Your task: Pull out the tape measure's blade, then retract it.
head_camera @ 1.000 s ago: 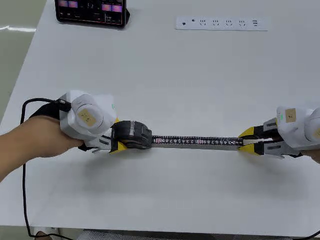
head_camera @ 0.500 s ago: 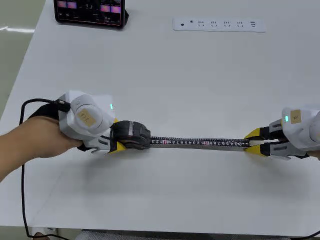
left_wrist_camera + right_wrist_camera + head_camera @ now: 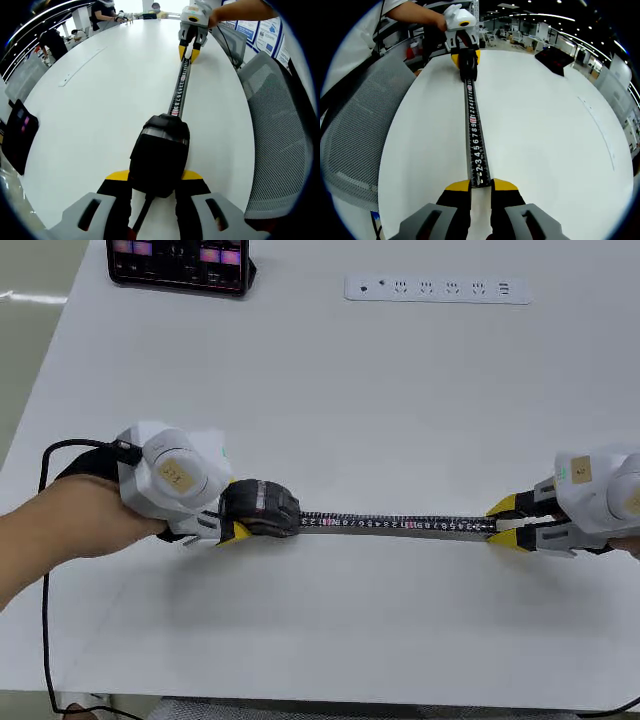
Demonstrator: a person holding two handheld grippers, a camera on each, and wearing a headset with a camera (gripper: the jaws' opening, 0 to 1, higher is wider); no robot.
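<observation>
Pinching the blade (image 3: 400, 524) tip, the right claw (image 3: 505, 523) could slip, whipping it into the tape measure (image 3: 262, 508) the left claw (image 3: 235, 526) clamps.

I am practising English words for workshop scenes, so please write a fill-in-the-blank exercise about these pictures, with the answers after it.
1. The left gripper is shut on the case of the ____ measure.
2. The right gripper holds the end of the blade, which is pulled ____ of the case.
3. In the head view, the power strip lies to the ____ of the dark tablet.
4. The tips of the jaws are ____ in colour.
Missing words: tape; out; right; yellow.
</observation>
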